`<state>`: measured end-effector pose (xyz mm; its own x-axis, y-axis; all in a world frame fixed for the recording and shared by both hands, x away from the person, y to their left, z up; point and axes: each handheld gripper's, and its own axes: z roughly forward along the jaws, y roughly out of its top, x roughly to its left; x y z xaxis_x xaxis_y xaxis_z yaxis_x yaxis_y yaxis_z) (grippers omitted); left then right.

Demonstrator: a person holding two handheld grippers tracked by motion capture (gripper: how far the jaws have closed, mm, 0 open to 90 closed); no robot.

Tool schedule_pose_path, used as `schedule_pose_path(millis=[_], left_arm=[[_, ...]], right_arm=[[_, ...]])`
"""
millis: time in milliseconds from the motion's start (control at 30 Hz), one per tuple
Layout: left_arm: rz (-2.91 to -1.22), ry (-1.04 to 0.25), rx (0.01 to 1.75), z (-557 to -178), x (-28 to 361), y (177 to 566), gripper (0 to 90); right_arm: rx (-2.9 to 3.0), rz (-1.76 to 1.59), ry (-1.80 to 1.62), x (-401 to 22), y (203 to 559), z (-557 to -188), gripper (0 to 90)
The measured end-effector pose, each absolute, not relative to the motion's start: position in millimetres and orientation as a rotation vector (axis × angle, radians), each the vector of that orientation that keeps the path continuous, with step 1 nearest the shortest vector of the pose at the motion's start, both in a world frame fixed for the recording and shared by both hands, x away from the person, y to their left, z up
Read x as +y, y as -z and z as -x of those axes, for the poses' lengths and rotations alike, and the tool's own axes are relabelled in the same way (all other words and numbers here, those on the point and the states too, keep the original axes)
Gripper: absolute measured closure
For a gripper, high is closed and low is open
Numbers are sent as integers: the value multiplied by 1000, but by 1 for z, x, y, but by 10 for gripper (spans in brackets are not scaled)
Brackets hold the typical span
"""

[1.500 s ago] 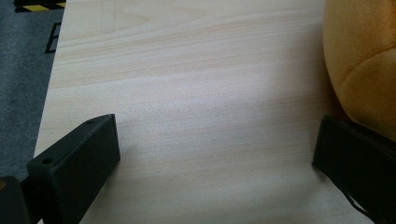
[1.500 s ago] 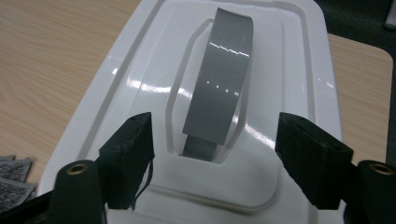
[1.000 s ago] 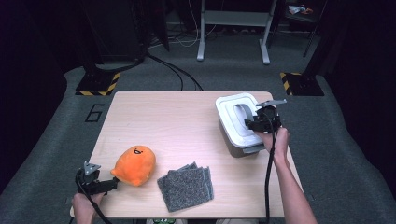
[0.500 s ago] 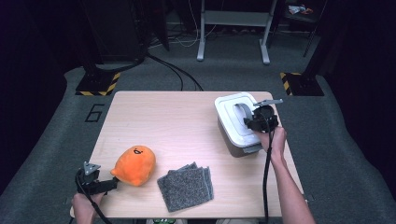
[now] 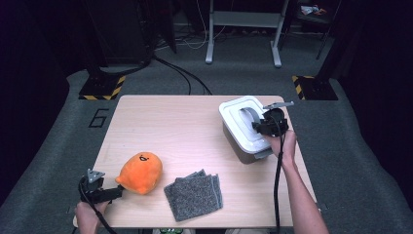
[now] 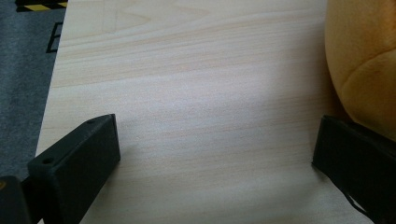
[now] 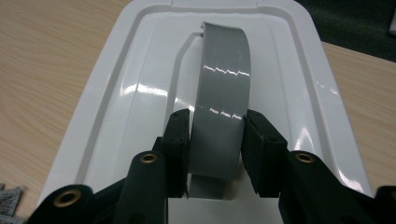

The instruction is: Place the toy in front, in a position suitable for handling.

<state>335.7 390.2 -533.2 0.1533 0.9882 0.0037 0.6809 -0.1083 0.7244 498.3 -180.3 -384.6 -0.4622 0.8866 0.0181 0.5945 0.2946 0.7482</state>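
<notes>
one white lidded bin [image 5: 243, 127] sits on the tabletop [image 5: 180, 126]; the right gripper [image 7: 215, 135] has just been closing its jaws, now pinching the one grey lid handle [image 7: 223, 98]. the left gripper [image 6: 215, 158] has its jaws spread, one orange plush toy [image 6: 364, 60] touching one of them, one grey cloth [image 5: 194, 195] farther off.

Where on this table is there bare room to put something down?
The widest bare patch of table is the far left, behind the plush and left of the box. The near edge is crowded: plush, cloth, left tool.
</notes>
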Motion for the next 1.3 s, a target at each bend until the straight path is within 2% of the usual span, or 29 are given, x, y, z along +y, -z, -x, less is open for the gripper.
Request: schedule_pose_path(millis=[1300], left_arm=[[-1856, -685, 1587, -336, 390, 533, 0]], right_arm=[[2245, -1265, -1001, -144, 382, -522, 652]])
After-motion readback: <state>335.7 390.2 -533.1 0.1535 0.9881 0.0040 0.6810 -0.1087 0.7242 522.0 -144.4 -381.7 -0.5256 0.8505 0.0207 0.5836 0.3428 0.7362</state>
